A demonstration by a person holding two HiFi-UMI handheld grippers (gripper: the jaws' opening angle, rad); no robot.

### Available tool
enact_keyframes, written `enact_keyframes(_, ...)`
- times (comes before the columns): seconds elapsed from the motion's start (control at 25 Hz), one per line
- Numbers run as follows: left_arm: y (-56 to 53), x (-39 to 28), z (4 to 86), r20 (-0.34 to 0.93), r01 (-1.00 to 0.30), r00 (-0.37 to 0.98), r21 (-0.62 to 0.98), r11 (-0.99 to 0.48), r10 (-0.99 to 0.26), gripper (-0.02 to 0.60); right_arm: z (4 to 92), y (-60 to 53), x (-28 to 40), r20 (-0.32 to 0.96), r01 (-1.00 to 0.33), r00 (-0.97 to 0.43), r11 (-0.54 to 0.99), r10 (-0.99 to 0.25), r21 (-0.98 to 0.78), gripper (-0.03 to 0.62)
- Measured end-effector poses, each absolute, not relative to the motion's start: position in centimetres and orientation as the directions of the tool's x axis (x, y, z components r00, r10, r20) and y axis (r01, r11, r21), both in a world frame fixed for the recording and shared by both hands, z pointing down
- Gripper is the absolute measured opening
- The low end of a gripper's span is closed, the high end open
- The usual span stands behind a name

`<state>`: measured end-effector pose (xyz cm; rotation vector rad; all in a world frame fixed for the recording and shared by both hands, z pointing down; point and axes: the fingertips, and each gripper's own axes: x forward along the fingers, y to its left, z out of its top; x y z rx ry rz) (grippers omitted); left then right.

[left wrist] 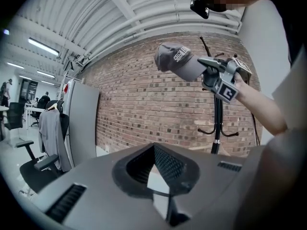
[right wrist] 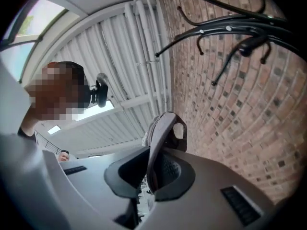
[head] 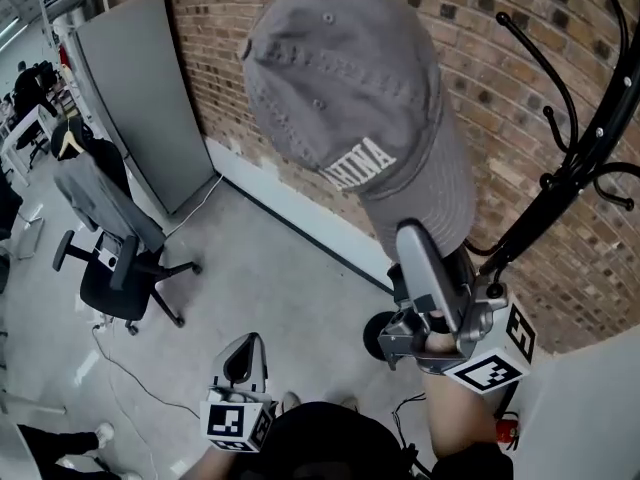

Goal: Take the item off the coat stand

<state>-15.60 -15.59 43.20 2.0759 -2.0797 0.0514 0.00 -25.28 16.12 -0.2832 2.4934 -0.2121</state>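
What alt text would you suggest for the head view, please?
The right gripper is shut on the brim of a grey fabric baseball cap with white lettering, held up left of a black metal coat stand against a red brick wall. The left gripper hangs low, shut and empty.

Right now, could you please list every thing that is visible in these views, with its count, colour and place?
cap: one, grey with white lettering, held up beside the coat stand
coat stand: one, black, at the right by the wall
brick wall: one, red-brown, behind the stand
panel: one, grey, against the wall at the left
office chair: one, black, on the floor at the left
garment: one, grey, draped on the chair
floor: one, pale grey
left gripper: one, grey, low down, jaws together, empty
right gripper: one, grey, shut on the cap's brim
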Motion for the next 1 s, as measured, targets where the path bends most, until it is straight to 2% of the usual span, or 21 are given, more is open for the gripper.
enact_keyframes(0.32,-15.3,-13.5,46.1,0.237,-0.988,0.108,0.135,-0.078,-0.965,0.025,36.0,-23.2,2.3,-0.24,-0.268,-0.854,0.785,-0.463,-0.559,0.031)
enact_keyframes(0.56,-16.2,-10.1,48.2,0.279,-0.979,0.183,0.135,-0.15,-0.943,0.025,45.8,-20.3,7.3,-0.042,-0.393,-0.825,0.626,-0.564,-0.673,0.031)
enact_keyframes(0.8,-16.8,-7.5,49.6,0.294,-0.972,0.23,0.125,-0.201,-0.928,0.025,50.5,-17.3,10.1,0.063,-0.455,-0.81,0.556,-0.584,-0.695,0.031)
enact_keyframes(1.0,-16.6,-6.4,50.6,0.306,-0.971,0.233,0.116,-0.207,-0.923,0.025,51.8,-16.4,10.5,0.083,-0.47,-0.807,0.551,-0.584,-0.69,0.029)
